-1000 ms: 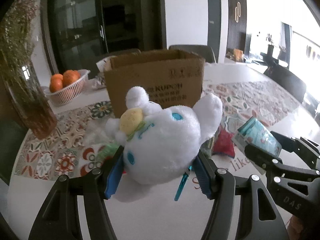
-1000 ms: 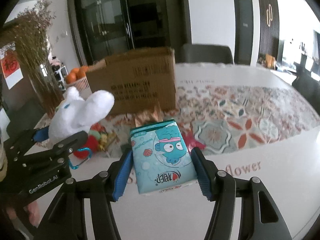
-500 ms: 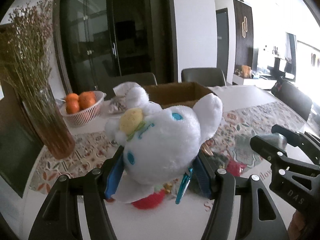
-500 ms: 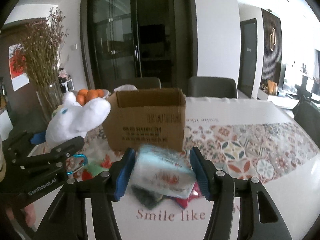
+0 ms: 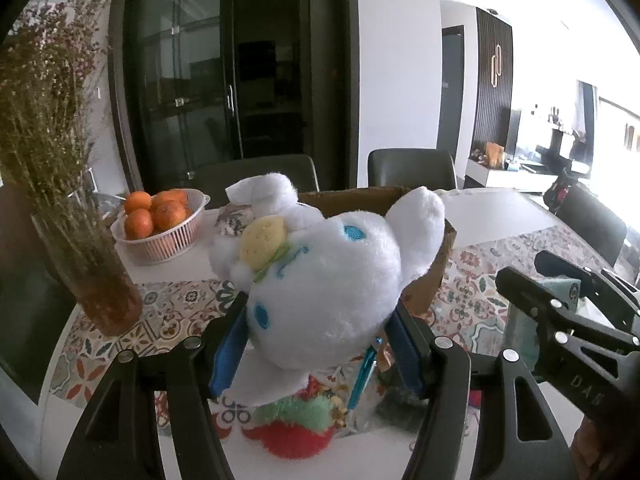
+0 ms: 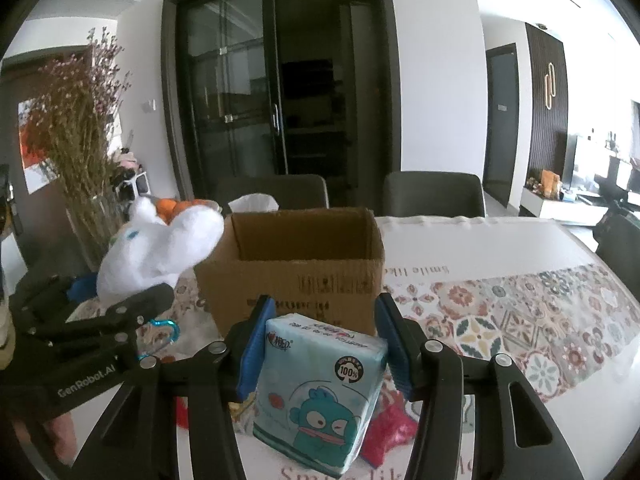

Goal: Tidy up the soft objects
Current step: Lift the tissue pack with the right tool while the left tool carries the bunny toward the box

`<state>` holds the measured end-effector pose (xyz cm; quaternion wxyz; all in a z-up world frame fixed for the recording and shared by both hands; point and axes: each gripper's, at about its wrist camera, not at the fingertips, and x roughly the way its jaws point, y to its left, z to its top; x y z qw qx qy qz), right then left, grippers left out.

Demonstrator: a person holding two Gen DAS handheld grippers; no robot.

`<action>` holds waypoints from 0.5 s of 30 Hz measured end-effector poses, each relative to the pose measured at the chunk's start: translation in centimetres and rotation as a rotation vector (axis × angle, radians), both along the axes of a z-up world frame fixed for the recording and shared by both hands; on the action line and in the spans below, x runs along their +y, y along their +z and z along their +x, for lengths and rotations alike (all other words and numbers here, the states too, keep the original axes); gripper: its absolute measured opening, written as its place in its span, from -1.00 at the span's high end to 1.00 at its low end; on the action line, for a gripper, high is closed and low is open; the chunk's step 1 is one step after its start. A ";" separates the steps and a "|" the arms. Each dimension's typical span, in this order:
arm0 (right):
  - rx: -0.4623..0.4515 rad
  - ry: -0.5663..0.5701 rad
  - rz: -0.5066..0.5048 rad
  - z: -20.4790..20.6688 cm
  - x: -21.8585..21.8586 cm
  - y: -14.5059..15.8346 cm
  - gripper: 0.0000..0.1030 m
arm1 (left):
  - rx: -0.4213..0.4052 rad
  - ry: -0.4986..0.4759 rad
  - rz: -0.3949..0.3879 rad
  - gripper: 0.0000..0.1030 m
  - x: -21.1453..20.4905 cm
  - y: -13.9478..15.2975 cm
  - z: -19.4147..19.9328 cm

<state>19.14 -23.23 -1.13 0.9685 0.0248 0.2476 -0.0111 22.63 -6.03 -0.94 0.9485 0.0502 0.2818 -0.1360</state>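
My left gripper (image 5: 316, 344) is shut on a white plush toy (image 5: 328, 280) with blue eyes and a yellow patch, held up in front of an open cardboard box (image 6: 296, 268). The toy also shows in the right wrist view (image 6: 156, 248), left of the box. My right gripper (image 6: 320, 344) is shut on a teal tissue pack (image 6: 320, 392) with a cartoon fish, held just before the box's front wall. The right gripper also shows in the left wrist view (image 5: 560, 312). A red and green plush (image 5: 296, 428) lies on the table below the toy.
A vase of dried flowers (image 5: 92, 280) stands at the left. A white basket of oranges (image 5: 160, 224) sits behind it. A red soft item (image 6: 388, 428) lies under the tissue pack. Dark chairs (image 6: 432, 192) stand behind the patterned table runner (image 6: 520, 320).
Both grippers have risen with their loads and now look down over the box's open top. The tissue pack has tilted in the right gripper.
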 end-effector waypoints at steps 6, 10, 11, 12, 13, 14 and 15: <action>-0.033 0.010 -0.002 2.6 -0.7 2.2 -0.03 | 0.013 -0.022 0.007 -0.24 -0.5 0.8 2.3; -0.049 0.031 -0.014 4.9 -0.6 3.6 -0.03 | 0.026 -0.046 0.020 -0.24 -1.0 1.8 4.2; -0.050 0.039 -0.016 5.6 -0.7 4.0 -0.03 | 0.028 -0.052 0.024 -0.24 -1.1 2.1 4.6; -0.049 0.043 -0.017 6.1 -0.7 4.2 -0.03 | 0.031 -0.056 0.030 -0.24 -1.2 2.3 5.1; -0.048 0.047 -0.016 6.7 -0.8 4.4 -0.03 | 0.038 -0.060 0.039 -0.24 -1.3 2.6 5.7; -0.044 0.053 -0.012 7.4 -0.9 4.7 -0.03 | 0.044 -0.064 0.043 -0.24 -1.4 2.8 6.3; -0.041 0.060 -0.005 8.2 -0.9 4.9 -0.03 | 0.049 -0.067 0.046 -0.24 -1.5 2.9 6.7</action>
